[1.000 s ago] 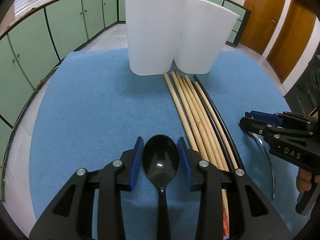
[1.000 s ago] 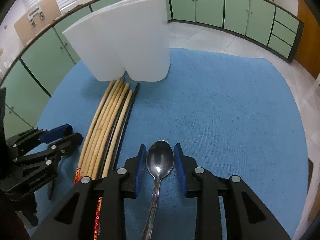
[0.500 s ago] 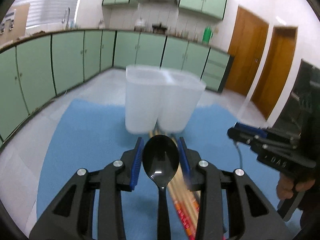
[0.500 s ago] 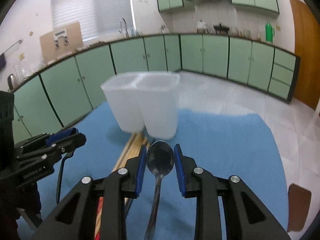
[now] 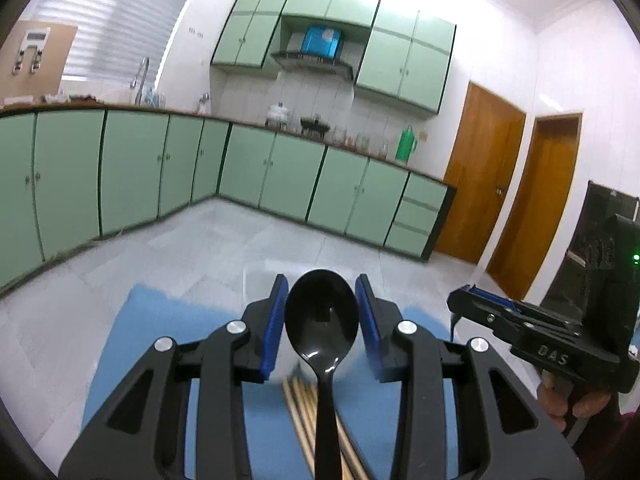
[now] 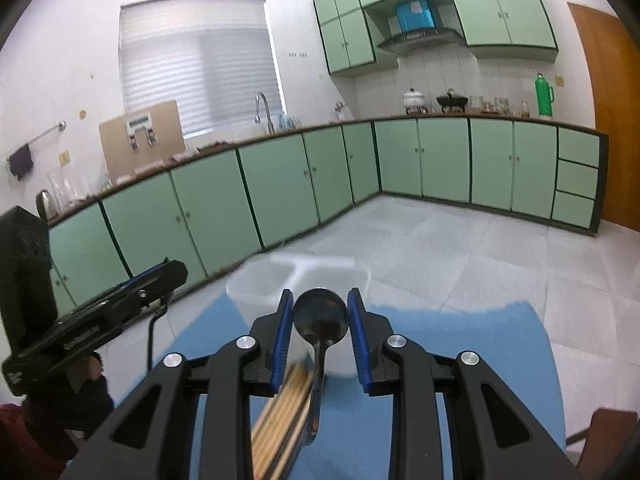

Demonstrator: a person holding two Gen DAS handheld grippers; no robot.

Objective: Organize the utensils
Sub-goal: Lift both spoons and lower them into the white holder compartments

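Our left tongs (image 5: 321,316) clamp black spoon (image 5: 321,322); right tongs (image 6: 319,322) clamp metal spoon (image 6: 320,320); chopsticks (image 6: 286,400) on blue mat (image 6: 480,340) below.

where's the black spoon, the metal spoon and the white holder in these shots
black spoon (image 5: 321,316), left wrist view, middle of its bowl
metal spoon (image 6: 321,317), right wrist view, middle of its bowl
white holder (image 6: 262,287), right wrist view, inside of the left compartment near the rim
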